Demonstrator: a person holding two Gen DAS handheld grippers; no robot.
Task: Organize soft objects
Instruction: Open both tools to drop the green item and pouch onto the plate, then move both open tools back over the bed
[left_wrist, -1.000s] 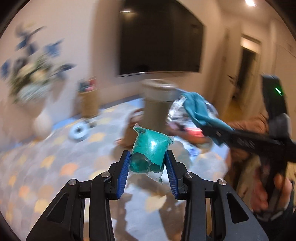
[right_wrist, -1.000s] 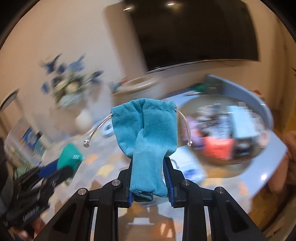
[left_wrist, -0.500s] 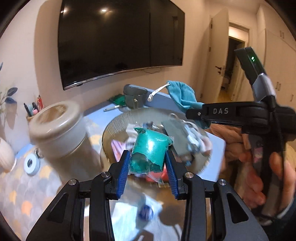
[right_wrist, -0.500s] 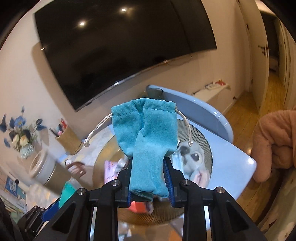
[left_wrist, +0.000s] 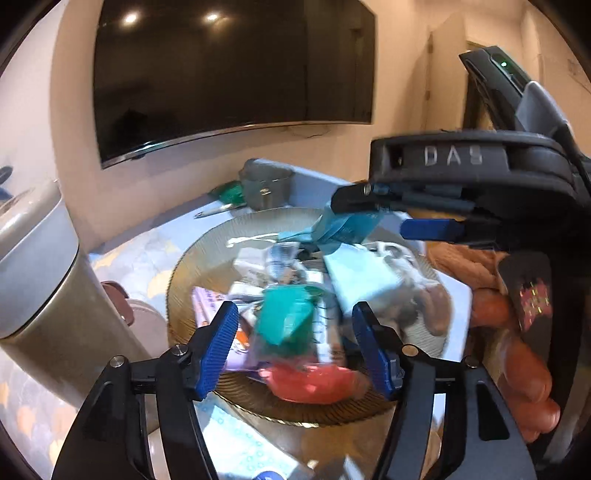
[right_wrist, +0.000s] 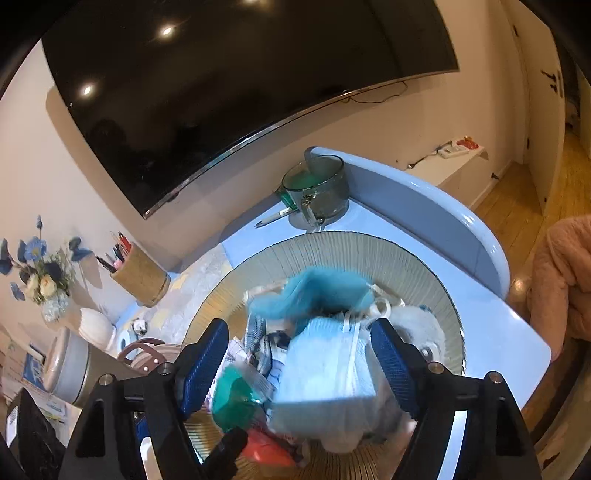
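1. Both grippers pointed steeply down over a ribbed round tray (right_wrist: 369, 251) on the blue table (right_wrist: 517, 332), which carried a heap of soft things.
2. Left gripper (left_wrist: 293, 343): its jaws were opening, the blue pads standing clear of a green packet (left_wrist: 288, 321). The packet showed blurred between them, touching neither pad, over the near side of the tray's heap.
3. Right gripper (right_wrist: 299, 365): its jaws were opening too, spread wide with nothing pressed between the pads. A teal pouch (right_wrist: 317, 295) showed blurred just beyond the fingertips, over the heap near the tray's middle; whether it had yet landed could not be told.
4. From the left wrist view the right gripper (left_wrist: 399, 218) reached in level from the right edge above the far side of the tray, with the pouch (left_wrist: 347, 225) just under its tips. A hand (left_wrist: 517, 350) gripped its handle at the right edge.
5. In the heap lay a pale blue mask (right_wrist: 325, 365) near the middle, a red packet (left_wrist: 314, 380) at the near rim and a grey plush toy (right_wrist: 417, 328) toward the right rim.
6. A glass mug (right_wrist: 321, 192) stood at the table's far edge, behind the tray, with a pen (right_wrist: 277, 216) beside it.
7. A grey canister (left_wrist: 40, 280) stood left of the tray.
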